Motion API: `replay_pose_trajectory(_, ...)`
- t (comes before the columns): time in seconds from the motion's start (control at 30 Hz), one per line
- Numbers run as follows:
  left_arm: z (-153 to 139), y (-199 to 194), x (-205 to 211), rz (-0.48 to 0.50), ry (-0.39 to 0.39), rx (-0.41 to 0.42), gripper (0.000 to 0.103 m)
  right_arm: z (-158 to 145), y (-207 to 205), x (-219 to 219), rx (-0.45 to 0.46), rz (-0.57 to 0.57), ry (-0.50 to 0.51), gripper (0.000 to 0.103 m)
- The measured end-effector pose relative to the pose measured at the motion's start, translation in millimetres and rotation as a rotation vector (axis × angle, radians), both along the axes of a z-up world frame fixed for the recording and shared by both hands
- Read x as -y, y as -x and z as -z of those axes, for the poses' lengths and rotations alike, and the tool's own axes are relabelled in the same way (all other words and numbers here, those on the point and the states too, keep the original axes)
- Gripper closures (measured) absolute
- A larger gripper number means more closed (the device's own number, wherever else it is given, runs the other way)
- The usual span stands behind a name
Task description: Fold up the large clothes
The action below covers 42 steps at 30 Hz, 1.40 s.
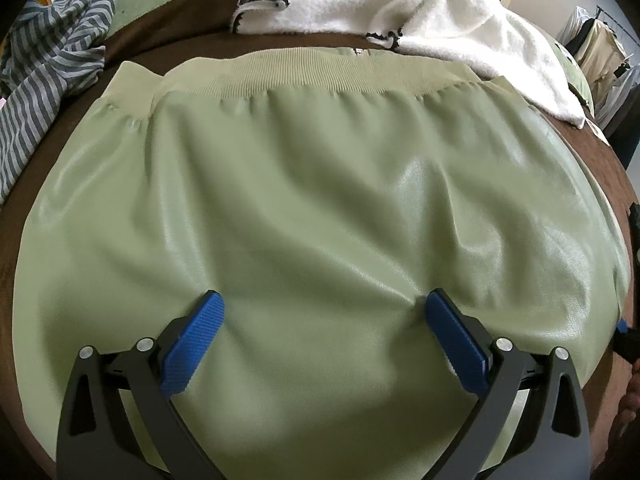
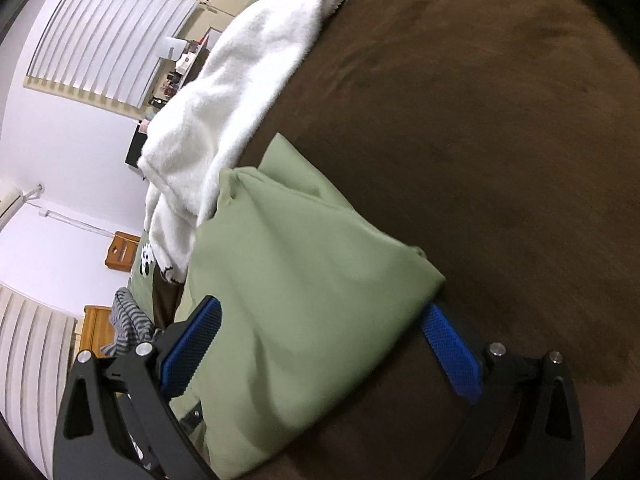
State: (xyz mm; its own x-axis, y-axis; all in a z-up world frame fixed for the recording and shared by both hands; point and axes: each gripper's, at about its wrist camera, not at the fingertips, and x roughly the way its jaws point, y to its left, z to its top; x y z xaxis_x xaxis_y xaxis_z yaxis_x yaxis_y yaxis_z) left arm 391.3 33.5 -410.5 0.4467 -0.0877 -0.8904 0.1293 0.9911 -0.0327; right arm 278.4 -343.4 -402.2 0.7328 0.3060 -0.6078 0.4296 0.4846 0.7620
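Note:
A light green jacket (image 1: 304, 208) with a ribbed hem band lies spread flat on a brown bedcover (image 1: 180, 36). My left gripper (image 1: 320, 312) is open and rests just above the jacket's near part, holding nothing. In the right wrist view, a folded green part of the jacket (image 2: 296, 280) lies between the open jaws of my right gripper (image 2: 324, 316). The blue pads (image 2: 448, 348) stand wide apart on either side of the cloth and do not pinch it.
A white fluffy garment (image 1: 400, 4) lies behind the jacket, overlapping its far right; it also shows in the right wrist view (image 2: 224, 92). A grey striped garment (image 1: 52, 56) lies at the far left. The brown bedcover (image 2: 500, 140) stretches to the right.

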Motion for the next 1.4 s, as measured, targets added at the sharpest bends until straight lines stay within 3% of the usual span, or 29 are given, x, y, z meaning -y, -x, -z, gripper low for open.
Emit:
replay_pose_trajectory(0.3, 0.6, 0.1, 0.6, -0.001, -0.005, -0.006, 0.005, 4.1, -17.5, 2.3, 0.024, 0.014, 0.021, 0.005)
replay_pose_trajectory(0.37, 0.8, -0.1, 0.9, -0.001, -0.006, -0.007, 0.005, 3.6, -21.7, 1.3, 0.016, 0.006, 0.035, 0.015)
replay_pose_trajectory(0.43, 0.9, -0.5, 1.1, -0.001, -0.007, -0.01, 0.005, 5.2, -22.2, 4.2, -0.004, 0.011, 0.039, 0.058)
replay_pose_trajectory(0.5, 0.7, -0.2, 1.5, -0.002, -0.01, -0.009, 0.005, 11.6, -20.5, 9.6, 0.032, 0.009, -0.047, 0.064)
replay_pose_trajectory(0.63, 0.7, -0.1, 2.1, -0.001, -0.013, -0.008, 0.005, -3.8, -25.9, 2.0, 0.06, -0.072, 0.019, 0.074)
replay_pose_trajectory(0.87, 1.1, 0.1, 3.5, -0.001, -0.024, -0.015, 0.005, -43.2, -34.6, -11.1, 0.143, -0.136, 0.015, 0.08)
replay_pose_trajectory(1.07, 0.8, -1.5, 2.6, 0.001, -0.035, -0.027, 0.005, -109.8, -39.5, -40.3, 0.273, -0.201, 0.041, 0.081)
replay_pose_trajectory(1.27, -1.0, -1.3, 4.2, 0.001, -0.052, -0.039, 0.005, -168.0, -48.1, -96.3, 0.396, -0.344, 0.052, 0.081)
replay_pose_trajectory(1.4, -2.2, 1.4, 5.8, -0.006, -0.07, -0.03, 0.005, -197.5, -55.1, -148.0, 0.441, -0.479, 0.133, 0.081)
